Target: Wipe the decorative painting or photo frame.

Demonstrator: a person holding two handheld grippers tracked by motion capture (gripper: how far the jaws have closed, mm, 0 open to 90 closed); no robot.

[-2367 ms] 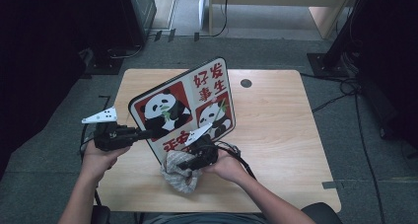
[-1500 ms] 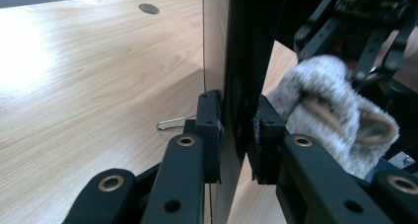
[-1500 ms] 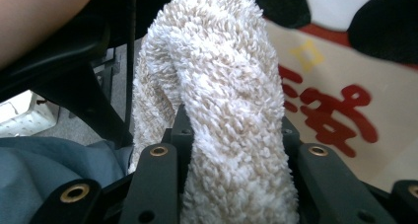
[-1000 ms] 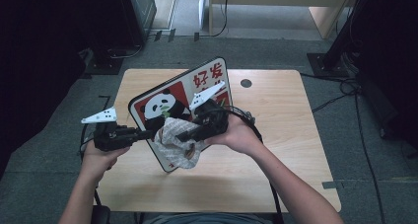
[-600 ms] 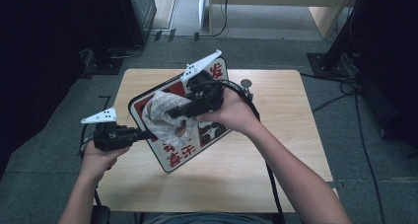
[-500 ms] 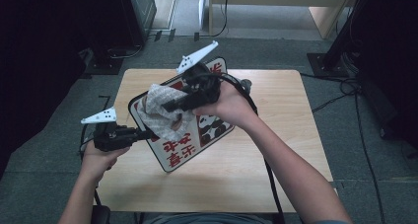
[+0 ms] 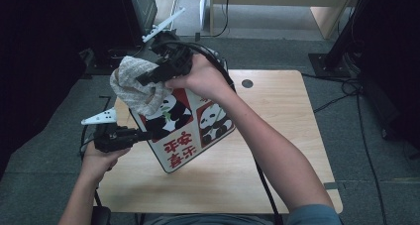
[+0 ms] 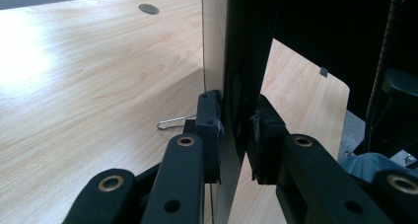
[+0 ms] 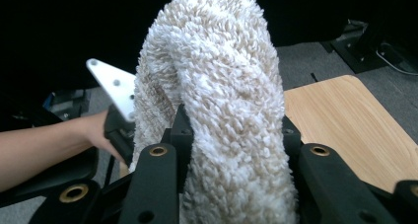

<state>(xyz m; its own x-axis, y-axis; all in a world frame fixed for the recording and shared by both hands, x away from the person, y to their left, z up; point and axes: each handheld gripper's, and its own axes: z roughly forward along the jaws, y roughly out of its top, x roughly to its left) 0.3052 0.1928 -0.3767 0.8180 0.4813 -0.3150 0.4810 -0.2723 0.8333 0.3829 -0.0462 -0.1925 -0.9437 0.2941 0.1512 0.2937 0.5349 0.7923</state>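
Item: panda sign board [image 7: 190,128], tilted on edge over the bench [image 7: 277,131]; our left tool [image 7: 143,135], held level at 9 o'clock, is clamped on its edge. Item: fluffy cloth [image 7: 134,86], at the board's 11 o'clock corner, pinched in our right tool [image 7: 148,78], arm stretched forward, wrist raised.

- light wood desk [image 7: 297,136], round cable hole [image 7: 247,83] near far edge
- grey carpet floor [image 7: 59,150], black cables [image 7: 366,136] trailing right
- dark surroundings left, pale wood furniture [image 7: 277,7] beyond
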